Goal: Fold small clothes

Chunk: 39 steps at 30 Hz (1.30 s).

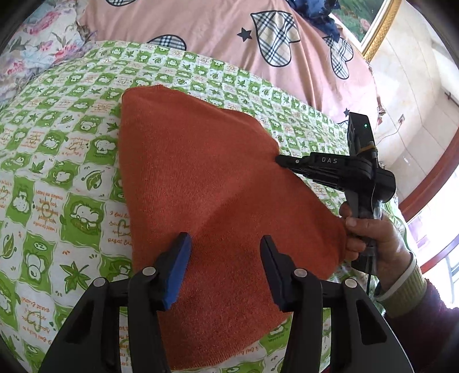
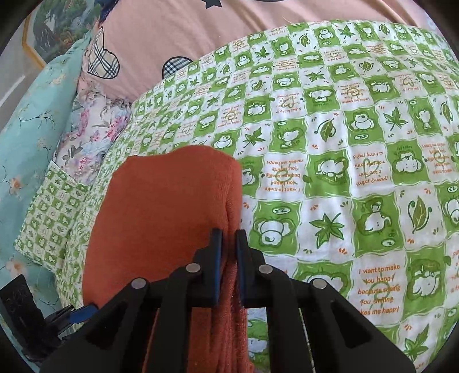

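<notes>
This is a bedroom in a home. The working surface is a bed spread with a green-and-white checked quilt [image 2: 330,149] printed with cartoon animals, leaves and short English phrases. Behind it lies a pink duvet [image 1: 215,31] patterned with plaid hearts and small stars, and off to one side sit a floral pillow [image 2: 91,134] and a pale teal flowered cushion [image 2: 31,137]. A gold-framed picture [image 1: 370,25], seemingly a painted garden scene, leans or hangs against a cream wall [image 1: 413,94] with a socket low down. Reddish wooden trim [image 1: 430,178] edges what is probably a bright window at the far right
</notes>
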Tool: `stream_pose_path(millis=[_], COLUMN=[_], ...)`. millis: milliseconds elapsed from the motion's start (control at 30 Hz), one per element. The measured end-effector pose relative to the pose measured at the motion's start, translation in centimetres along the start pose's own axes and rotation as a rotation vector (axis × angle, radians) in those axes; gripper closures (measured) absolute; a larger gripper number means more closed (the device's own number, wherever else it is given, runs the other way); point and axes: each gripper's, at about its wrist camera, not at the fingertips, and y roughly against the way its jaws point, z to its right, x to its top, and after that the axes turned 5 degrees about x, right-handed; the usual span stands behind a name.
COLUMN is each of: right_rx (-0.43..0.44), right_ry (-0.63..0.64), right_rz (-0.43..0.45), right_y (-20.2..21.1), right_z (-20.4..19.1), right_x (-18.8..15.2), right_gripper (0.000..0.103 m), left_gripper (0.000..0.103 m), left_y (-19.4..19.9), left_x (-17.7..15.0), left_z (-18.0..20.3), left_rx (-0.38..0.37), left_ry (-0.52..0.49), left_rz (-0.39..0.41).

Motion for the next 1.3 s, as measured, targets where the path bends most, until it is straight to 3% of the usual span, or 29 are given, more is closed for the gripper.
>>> stream_pose_path(millis=[233,367,500,600,733,833,1300], right_rx=[-0.017,-0.004,0.076,0.110,0.011,0.067,0.046], right_ry=[0.000,-0.033,0.022,0.103,0.067,-0.033,-0.024], right_rz=[0.000,0.033,0.085,0.029,-0.054,-0.019,0.019], right_y=[0.2,2.6,5.9,5.9,3.9,4.4,6.2], right_z=[0.3,-0.8,-4.7,-7.0,-4.4,-1.7,-1.1], right_x=[0.3,-0.2,-2.4,-5.5,-9.0,-9.4,-10.6], right_gripper=[0.092,0.089,0.086,0.086,0.090,0.103,0.103], left_gripper=[0.052,0.052,0.051,0.051,0.051,0.051,0.051], left_y=[0.2,2.3,3.8,2.9,2.0,1.8,2.2], left_x=[0.1,-0.2,-1.4,-2.7,-4.3,-5.0,-5.8], left_z=[0.2,0.6,1.3,1.4,1.6,2.3,2.3], left_rx=[0.001,-0.015,-0.056,-0.039,-0.056,-0.033,0.009], left_ry=[0.001,-0.006,-0.036,-0.041,-0.016,-0.041,-0.034], left_rz=[0.001,0.024,0.040,-0.003,-0.035,-0.033,-0.022])
